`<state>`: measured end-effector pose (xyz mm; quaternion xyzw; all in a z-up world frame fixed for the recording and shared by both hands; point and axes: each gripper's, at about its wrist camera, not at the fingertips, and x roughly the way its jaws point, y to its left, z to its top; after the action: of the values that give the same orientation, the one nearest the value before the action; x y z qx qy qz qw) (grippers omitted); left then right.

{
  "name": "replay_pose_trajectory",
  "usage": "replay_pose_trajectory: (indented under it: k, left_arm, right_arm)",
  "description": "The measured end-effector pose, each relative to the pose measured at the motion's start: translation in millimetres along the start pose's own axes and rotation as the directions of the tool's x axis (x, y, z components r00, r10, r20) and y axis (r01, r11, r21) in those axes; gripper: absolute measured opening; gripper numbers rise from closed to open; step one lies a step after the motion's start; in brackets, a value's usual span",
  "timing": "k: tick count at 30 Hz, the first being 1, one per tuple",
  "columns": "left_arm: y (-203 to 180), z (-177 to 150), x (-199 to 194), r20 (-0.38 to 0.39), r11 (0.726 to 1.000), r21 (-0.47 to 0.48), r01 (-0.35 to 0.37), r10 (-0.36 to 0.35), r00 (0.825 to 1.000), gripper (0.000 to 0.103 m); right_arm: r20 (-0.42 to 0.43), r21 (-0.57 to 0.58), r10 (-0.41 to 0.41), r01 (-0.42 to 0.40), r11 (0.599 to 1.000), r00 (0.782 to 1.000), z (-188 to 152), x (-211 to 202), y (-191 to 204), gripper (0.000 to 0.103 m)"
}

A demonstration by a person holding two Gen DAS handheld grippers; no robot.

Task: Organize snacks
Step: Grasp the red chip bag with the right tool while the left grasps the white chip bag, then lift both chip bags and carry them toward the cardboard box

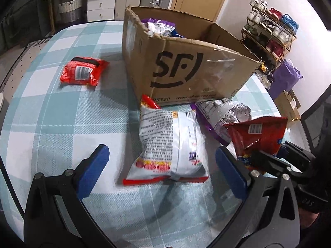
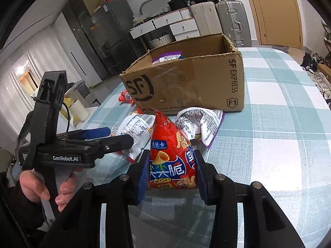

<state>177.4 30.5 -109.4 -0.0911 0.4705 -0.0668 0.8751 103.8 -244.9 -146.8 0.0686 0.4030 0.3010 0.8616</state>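
Note:
My left gripper (image 1: 162, 165) is open and straddles a white snack bag (image 1: 167, 144) lying on the checked tablecloth. My right gripper (image 2: 171, 173) is shut on a red crisp bag (image 2: 171, 155) and holds it upright; that bag also shows in the left wrist view (image 1: 256, 138). A purple-and-white bag (image 1: 223, 115) lies in front of the open SF cardboard box (image 1: 186, 66), which holds several snack packs (image 1: 161, 28). A small red bag (image 1: 83, 71) lies apart at the left.
The table (image 2: 279, 124) has a pale blue checked cloth. A shoe rack (image 1: 271, 33) and a purple bag (image 1: 286, 76) stand beyond its right edge. Drawers (image 2: 175, 23) and suitcases (image 2: 229, 18) stand behind the box.

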Motion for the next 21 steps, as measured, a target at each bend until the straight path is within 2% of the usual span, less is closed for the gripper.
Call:
replay_pose_trajectory:
  k: [3, 8, 11, 15, 18, 21]
  left_arm:
    - [5.3, 1.8, 10.8, -0.018, 1.0, -0.016, -0.001, 0.001, 1.0, 0.099]
    - [12.9, 3.1, 15.7, -0.025, 0.999, -0.042, 0.02, -0.021, 0.999, 0.085]
    - [18.1, 1.0, 17.4, -0.022, 0.995, -0.054, 0.086, -0.087, 0.996, 0.062]
    - [26.1, -1.4, 15.3, -0.006, 0.992, -0.059, 0.116, -0.116, 0.993, 0.047]
    - [24.2, -3.9, 10.2, 0.006, 0.996, -0.034, 0.083, -0.083, 0.997, 0.045]
    - [23.2, -7.8, 5.7, 0.001, 0.995, -0.032, 0.093, -0.093, 0.996, 0.044]
  right_arm:
    - [0.0, 0.008, 0.006, -0.006, 1.0, 1.0, -0.6, -1.5, -2.1, 0.041]
    - [-0.003, 0.009, 0.011, -0.011, 1.0, 1.0, 0.4, -1.6, -4.5, 0.041]
    - [-0.003, 0.01, 0.013, -0.013, 1.0, 1.0, 1.1, -2.0, -4.3, 0.041]
    - [-0.004, 0.004, 0.016, -0.016, 1.0, 1.0, 0.9, -2.1, -3.0, 0.041]
    - [0.0, 0.0, 0.015, -0.015, 1.0, 1.0, 0.7, -3.5, -1.3, 0.041]
    - [0.003, 0.001, 0.017, -0.017, 1.0, 1.0, 0.2, -4.9, -0.1, 0.041]
